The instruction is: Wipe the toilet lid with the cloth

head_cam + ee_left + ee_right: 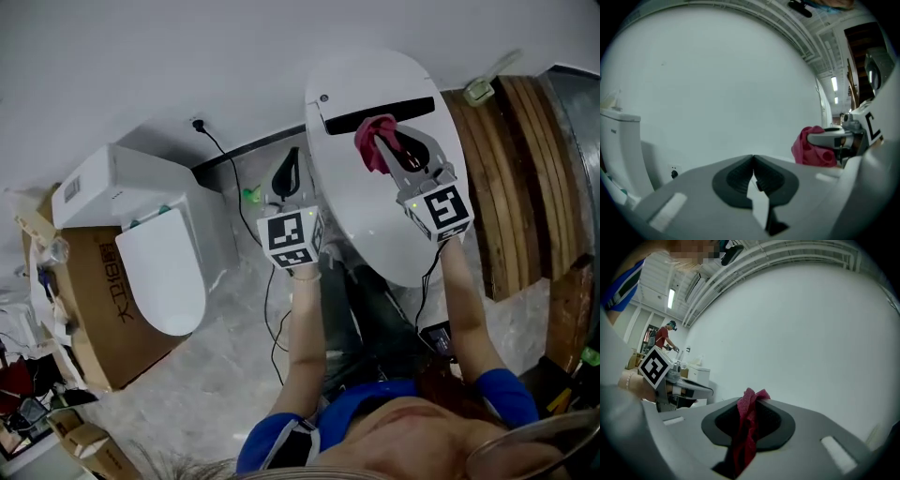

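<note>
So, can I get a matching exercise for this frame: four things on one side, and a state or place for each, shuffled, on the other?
Things:
1. left gripper
2. right gripper
3. toilet lid
4. cardboard box

States or places:
A. shut on the red cloth
B. white, lying under the cloth
C. brown, under the second toilet at the left of the head view
D. shut, nothing between its jaws

Pairs: 1-D, 2-A, 3-B, 4-C
</note>
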`<state>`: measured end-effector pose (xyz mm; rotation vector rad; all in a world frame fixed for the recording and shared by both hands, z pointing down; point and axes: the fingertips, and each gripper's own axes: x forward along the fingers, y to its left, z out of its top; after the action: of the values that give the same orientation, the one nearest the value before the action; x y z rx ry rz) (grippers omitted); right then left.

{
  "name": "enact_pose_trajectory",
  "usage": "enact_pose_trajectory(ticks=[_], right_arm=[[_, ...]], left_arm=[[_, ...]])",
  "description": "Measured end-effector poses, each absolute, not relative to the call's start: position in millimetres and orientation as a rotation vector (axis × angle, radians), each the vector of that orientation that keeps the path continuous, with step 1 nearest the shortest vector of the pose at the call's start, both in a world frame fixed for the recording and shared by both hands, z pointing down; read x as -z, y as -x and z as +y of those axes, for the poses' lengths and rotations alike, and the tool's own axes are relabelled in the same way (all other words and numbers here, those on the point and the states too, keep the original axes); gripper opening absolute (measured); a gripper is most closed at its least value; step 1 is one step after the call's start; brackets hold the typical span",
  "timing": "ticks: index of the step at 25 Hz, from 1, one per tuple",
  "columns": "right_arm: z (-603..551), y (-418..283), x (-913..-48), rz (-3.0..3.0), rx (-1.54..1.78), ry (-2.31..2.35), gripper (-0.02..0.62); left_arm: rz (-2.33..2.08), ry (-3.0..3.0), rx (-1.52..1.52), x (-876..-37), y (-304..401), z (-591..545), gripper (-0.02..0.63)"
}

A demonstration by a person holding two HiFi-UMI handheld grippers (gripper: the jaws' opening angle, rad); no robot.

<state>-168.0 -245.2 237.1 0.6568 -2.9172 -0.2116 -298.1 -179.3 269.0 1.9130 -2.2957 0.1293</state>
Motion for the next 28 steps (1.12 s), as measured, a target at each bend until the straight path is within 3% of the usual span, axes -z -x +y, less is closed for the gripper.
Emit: enact_pose_trajectory(ticks=[8, 20, 24, 28], right_arm=[[-231, 207, -308, -3.028, 0.315, -0.339, 0.06], [-198, 243, -346, -2.659, 0.821, 0.114, 0.06], [-201, 254, -378, -2.506, 0.895, 0.118, 0.06], [-210, 266, -395, -2.405, 0.952, 0.093, 0.061]], left_arm=[[-2.434, -1.877, -0.043, -334, 310, -192, 0.003], [-2.58, -1.766, -0.131, -332, 313, -138, 0.003], [-2.626, -1.692, -0.078, -333, 327, -125, 0.003], [-2.585, -1.658, -0.219, -357, 334, -137, 0.003]])
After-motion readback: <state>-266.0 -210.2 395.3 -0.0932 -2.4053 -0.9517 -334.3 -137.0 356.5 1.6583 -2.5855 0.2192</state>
